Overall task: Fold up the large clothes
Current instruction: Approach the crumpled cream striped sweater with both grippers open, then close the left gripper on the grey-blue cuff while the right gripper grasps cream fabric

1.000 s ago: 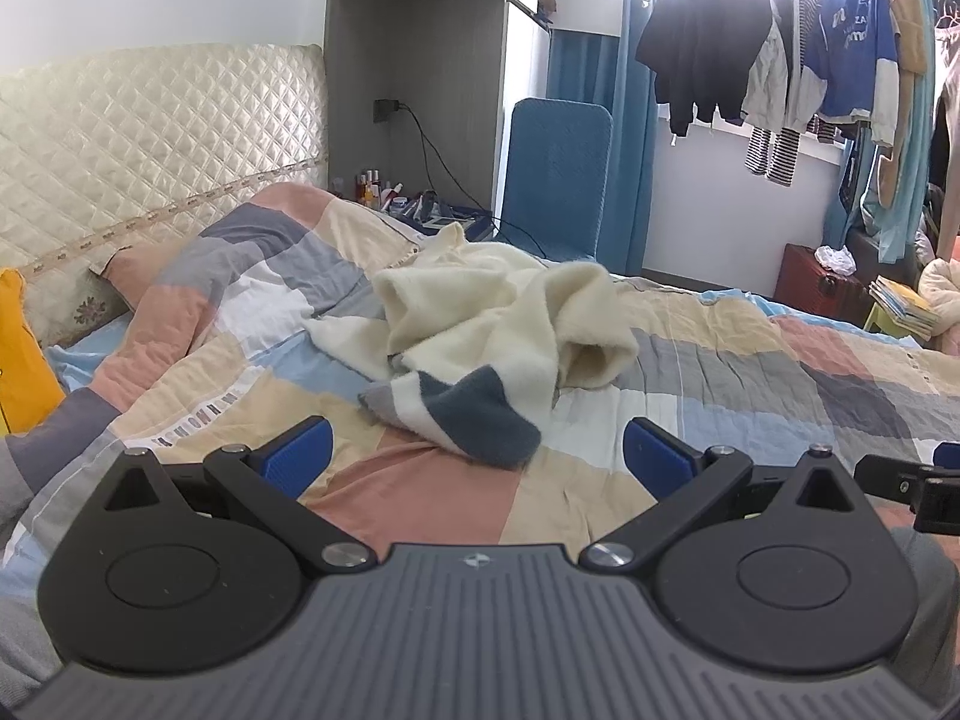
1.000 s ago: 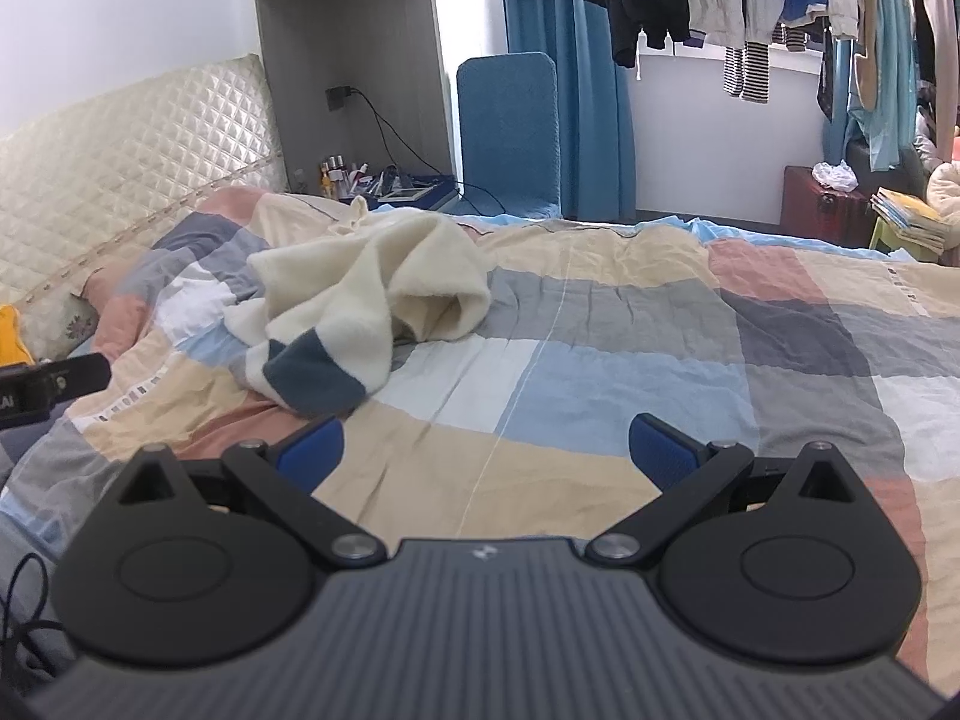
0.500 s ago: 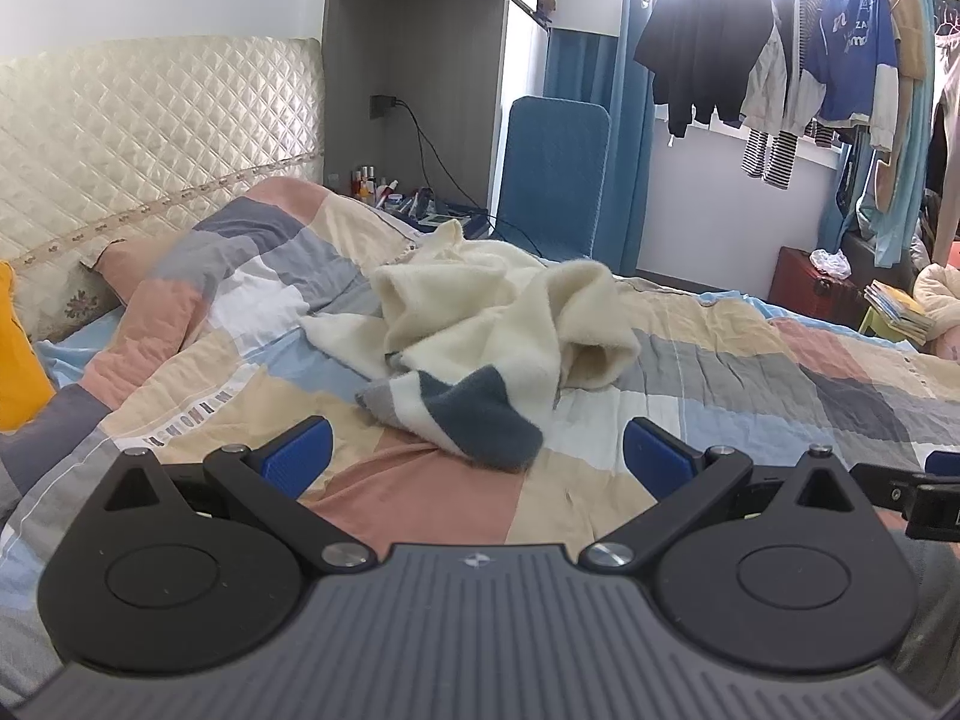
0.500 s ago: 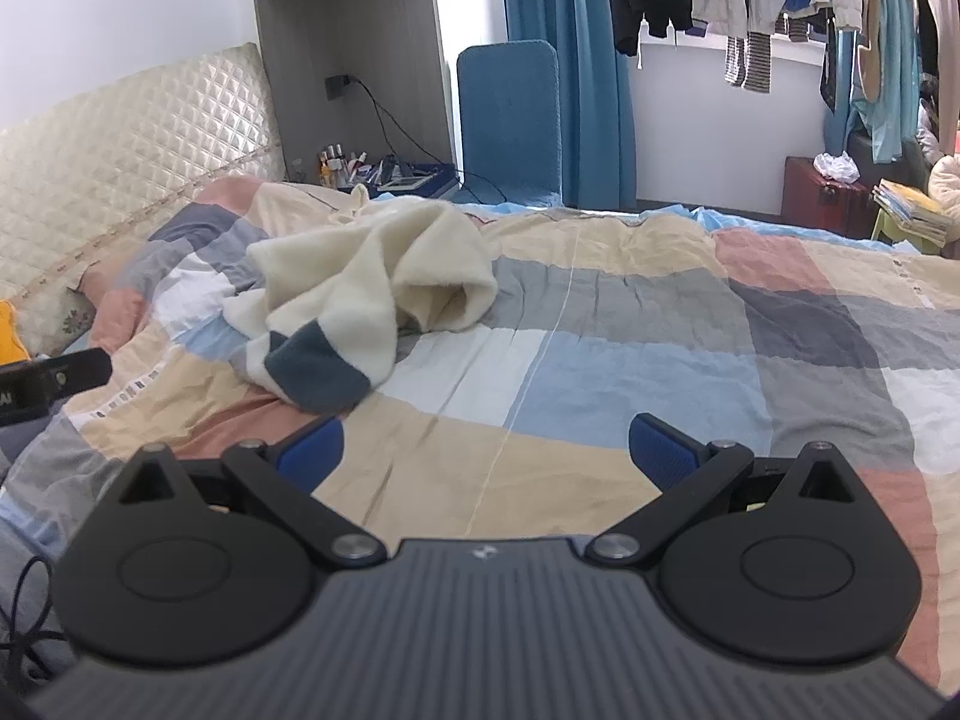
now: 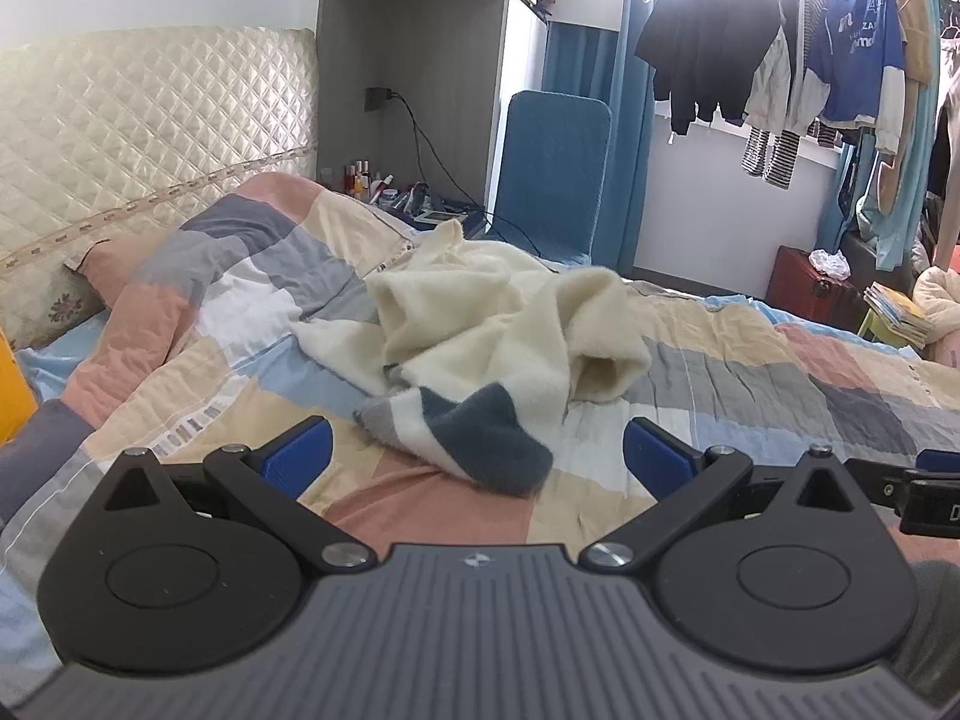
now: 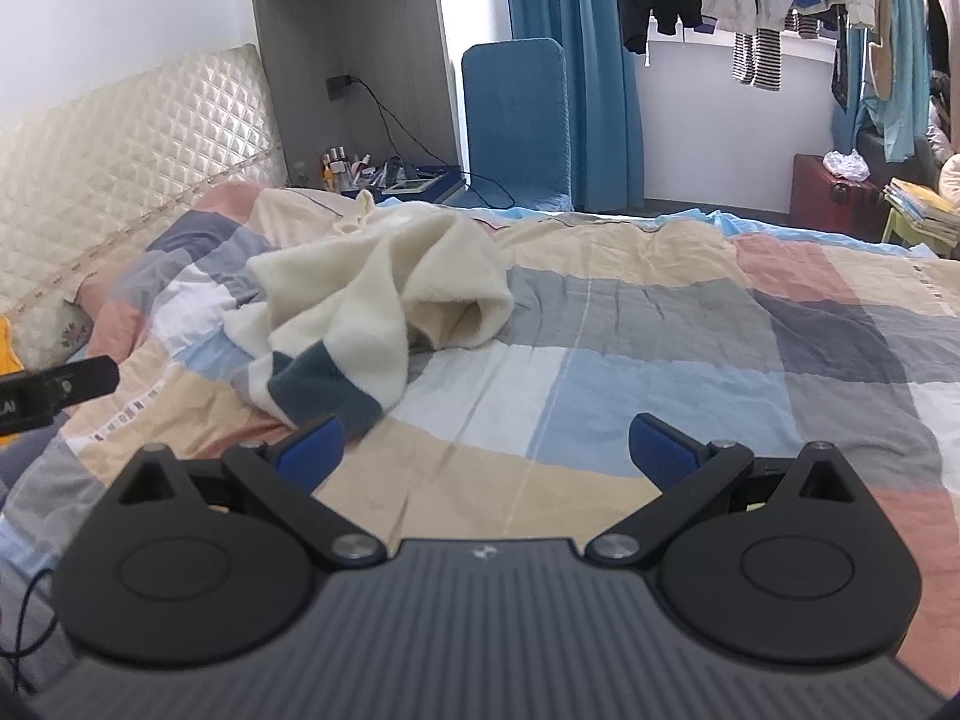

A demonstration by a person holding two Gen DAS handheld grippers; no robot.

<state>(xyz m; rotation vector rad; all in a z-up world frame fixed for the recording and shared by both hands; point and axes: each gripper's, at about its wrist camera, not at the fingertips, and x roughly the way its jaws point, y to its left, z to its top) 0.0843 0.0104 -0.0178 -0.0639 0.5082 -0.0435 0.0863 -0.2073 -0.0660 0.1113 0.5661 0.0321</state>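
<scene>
A crumpled cream sweater (image 5: 492, 330) with grey and dark blue stripes at one end lies on the patchwork quilt (image 5: 750, 372) of the bed. My left gripper (image 5: 477, 459) is open and empty, close in front of the sweater's dark blue end. My right gripper (image 6: 486, 450) is open and empty; the sweater (image 6: 372, 306) lies ahead of it to the left, its striped end near the left fingertip (image 6: 312, 450). The left gripper's tip shows at the left edge of the right wrist view (image 6: 54, 390).
A quilted headboard (image 5: 150, 138) stands at the left. A blue chair (image 5: 552, 174) and a cluttered bedside shelf (image 5: 390, 186) are behind the bed. Clothes hang on a rail (image 5: 780, 60) at the back right. A red box (image 5: 810, 288) and books (image 5: 900, 312) sit right.
Both grippers have moved a little forward toward the sweater; it looks larger and closer in both views. Both stay open.
</scene>
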